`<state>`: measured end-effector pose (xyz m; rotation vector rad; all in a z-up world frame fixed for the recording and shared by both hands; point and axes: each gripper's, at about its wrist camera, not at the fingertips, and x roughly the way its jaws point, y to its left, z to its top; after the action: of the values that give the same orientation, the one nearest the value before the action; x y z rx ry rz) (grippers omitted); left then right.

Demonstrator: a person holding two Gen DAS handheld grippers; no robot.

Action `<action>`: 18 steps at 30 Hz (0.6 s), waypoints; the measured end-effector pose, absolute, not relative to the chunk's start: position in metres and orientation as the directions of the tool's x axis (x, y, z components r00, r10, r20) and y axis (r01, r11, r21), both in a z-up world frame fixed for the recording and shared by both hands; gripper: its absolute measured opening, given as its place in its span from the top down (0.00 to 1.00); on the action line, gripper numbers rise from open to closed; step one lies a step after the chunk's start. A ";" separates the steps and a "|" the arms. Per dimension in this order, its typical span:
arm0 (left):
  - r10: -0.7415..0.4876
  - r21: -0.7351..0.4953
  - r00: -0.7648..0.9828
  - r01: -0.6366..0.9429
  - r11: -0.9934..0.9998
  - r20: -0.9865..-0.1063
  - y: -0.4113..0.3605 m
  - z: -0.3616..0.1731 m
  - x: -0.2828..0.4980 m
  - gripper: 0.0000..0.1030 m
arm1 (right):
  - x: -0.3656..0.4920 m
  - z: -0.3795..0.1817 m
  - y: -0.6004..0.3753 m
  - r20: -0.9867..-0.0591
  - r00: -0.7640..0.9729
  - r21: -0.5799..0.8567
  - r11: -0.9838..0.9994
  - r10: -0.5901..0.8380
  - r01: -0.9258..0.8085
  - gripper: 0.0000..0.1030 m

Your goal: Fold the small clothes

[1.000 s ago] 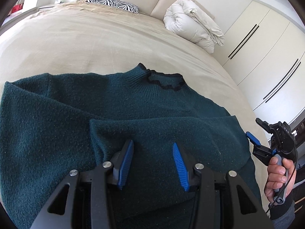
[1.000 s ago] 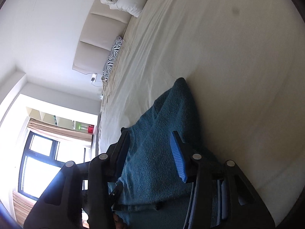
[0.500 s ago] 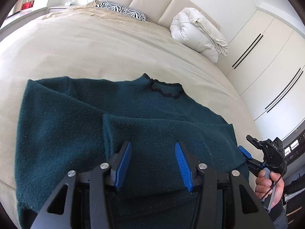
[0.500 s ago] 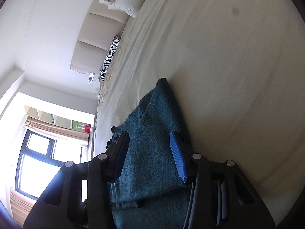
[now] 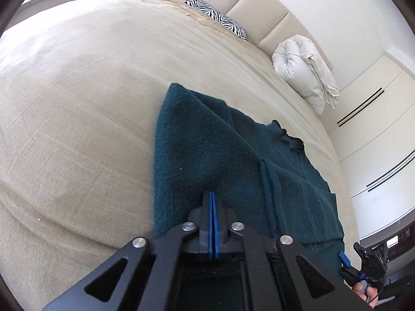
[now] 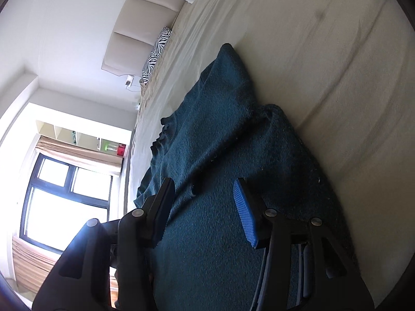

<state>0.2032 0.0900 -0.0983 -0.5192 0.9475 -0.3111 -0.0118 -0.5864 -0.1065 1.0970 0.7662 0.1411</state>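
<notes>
Sweater (image 5: pixel 223 160) pinched by left gripper (image 5: pixel 211 202) (right agape).

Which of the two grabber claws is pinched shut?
The left gripper: its two blue pads are pressed flat together over the dark teal knitted sweater. The right gripper is different, with its blue pads spread wide apart above the sweater.

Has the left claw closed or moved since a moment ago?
Yes. The left claw has shut and swung left: the duvet, earlier near top centre, now sits far right, and the sweater side looks pulled inward.
</notes>
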 end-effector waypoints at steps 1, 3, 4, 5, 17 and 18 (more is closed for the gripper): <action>-0.452 -0.527 0.556 0.030 0.850 -0.698 0.088 -0.095 0.201 0.96 | -0.016 -0.105 -0.584 -0.486 0.739 0.841 0.478 0.467 0.252 0.55; -0.432 -0.510 0.561 0.021 0.860 -0.706 0.085 -0.087 0.198 0.91 | -0.022 -0.103 -0.580 -0.475 0.739 0.848 0.472 0.478 0.240 0.55; -0.424 -0.504 0.573 0.022 0.863 -0.701 0.083 -0.081 0.196 0.78 | -0.026 -0.101 -0.579 -0.469 0.740 0.851 0.471 0.483 0.232 0.55; -0.412 -0.493 0.590 0.027 0.870 -0.694 0.082 -0.074 0.193 0.70 | -0.026 -0.098 -0.578 -0.464 0.741 0.852 0.474 0.486 0.223 0.55; -0.225 -0.245 0.594 0.048 0.968 -0.772 0.066 -0.077 0.194 0.67 | -0.065 -0.099 -0.609 -0.410 0.815 0.898 0.339 0.410 0.281 0.55; -0.219 -0.241 0.595 0.044 0.969 -0.773 0.065 -0.077 0.193 0.67 | -0.078 -0.100 -0.618 -0.403 0.830 0.903 0.316 0.384 0.292 0.55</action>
<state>0.1931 0.0655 -0.0768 -0.2056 0.9223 -0.1540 -0.0776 -0.6177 -0.1002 1.2727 0.6310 0.0663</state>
